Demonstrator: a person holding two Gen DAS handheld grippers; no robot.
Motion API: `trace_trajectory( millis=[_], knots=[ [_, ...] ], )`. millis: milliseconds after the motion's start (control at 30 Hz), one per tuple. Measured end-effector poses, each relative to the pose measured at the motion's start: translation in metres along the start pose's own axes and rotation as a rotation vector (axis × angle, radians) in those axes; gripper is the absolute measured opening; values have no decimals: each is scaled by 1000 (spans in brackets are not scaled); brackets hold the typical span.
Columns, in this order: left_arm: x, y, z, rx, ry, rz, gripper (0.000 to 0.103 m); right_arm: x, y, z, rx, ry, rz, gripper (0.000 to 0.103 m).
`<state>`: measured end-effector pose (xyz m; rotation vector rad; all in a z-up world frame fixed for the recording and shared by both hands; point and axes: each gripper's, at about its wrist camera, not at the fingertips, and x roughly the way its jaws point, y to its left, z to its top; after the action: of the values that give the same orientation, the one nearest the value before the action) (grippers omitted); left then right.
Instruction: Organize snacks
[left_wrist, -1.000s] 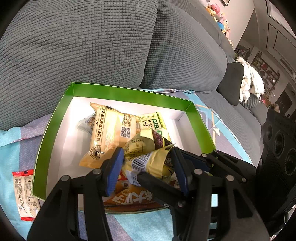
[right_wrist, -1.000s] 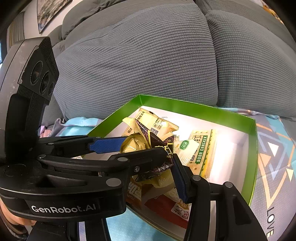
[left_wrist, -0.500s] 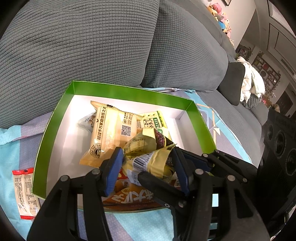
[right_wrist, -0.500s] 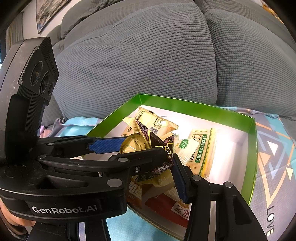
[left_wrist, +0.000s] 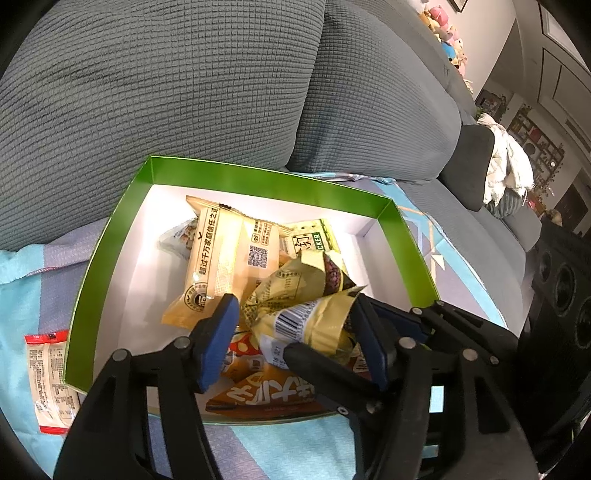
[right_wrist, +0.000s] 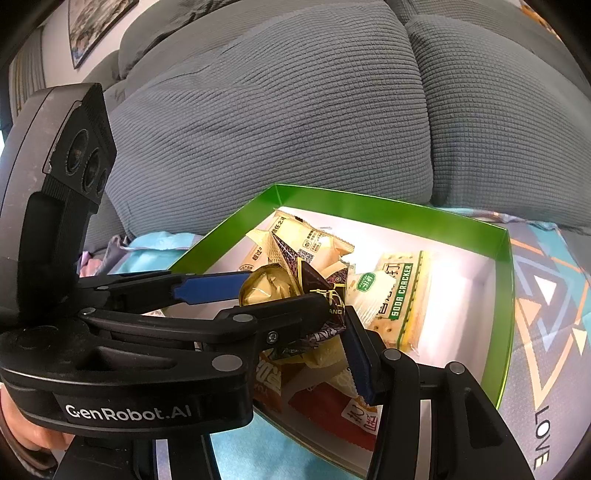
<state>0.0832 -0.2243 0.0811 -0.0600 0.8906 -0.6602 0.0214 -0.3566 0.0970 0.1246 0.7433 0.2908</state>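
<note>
Two grey waffle-textured sofa back cushions (left_wrist: 166, 92) stand at the far side. A light-blue patterned blanket (left_wrist: 22, 280) covers the seat in front of them.

One open green cardboard box with a white inside (left_wrist: 110, 236) lies flat on the blanket, touching the cushions' base.

Left claw (left_wrist: 291, 325): jaws have just been opening. They stand partly apart over the near part of the box, with the packet between the blue pads. The left pad (left_wrist: 218, 332) is clear of the wrapper, so this claw has released.

Right claw (right_wrist: 295, 328): it comes in from the right and crosses the left claw. It appears clenched on the same packet. Its right pad (right_wrist: 354, 354) lies against the wrapper, and its other finger is hidden behind the left claw.

Task item: one crumpled gold-and-purple foil snack packet (left_wrist: 306, 314), held up above the box's near half.

Box contents, at least five packets:
- one long tan wrapper (left_wrist: 221, 258), far left;
- one orange-brown packet (left_wrist: 266, 398) against the near wall;
- one green-edged soda cracker pack (right_wrist: 399, 295), right of centre;
- one red packet (right_wrist: 325, 402), near side;
- one small pale packet (left_wrist: 177, 240), partly under the tan wrapper.

Outside the box: one white sachet with red ends (left_wrist: 51, 376) on the blanket, just left of the box.
</note>
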Motion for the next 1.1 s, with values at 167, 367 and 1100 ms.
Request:
trace_trajectory(
  millis=[167,367,1100],
  knots=[
    [-1,-1,0,0,-2,24,71,-1,0,1,3,5,-5,52],
    [-6,2,-1,-14,-6,48,80,-7,3,2,-11,2,-29,55],
    [-98,36,-16,-93,-202,86,87,-66,20,-4,-8,-119,-7,75]
  ],
)
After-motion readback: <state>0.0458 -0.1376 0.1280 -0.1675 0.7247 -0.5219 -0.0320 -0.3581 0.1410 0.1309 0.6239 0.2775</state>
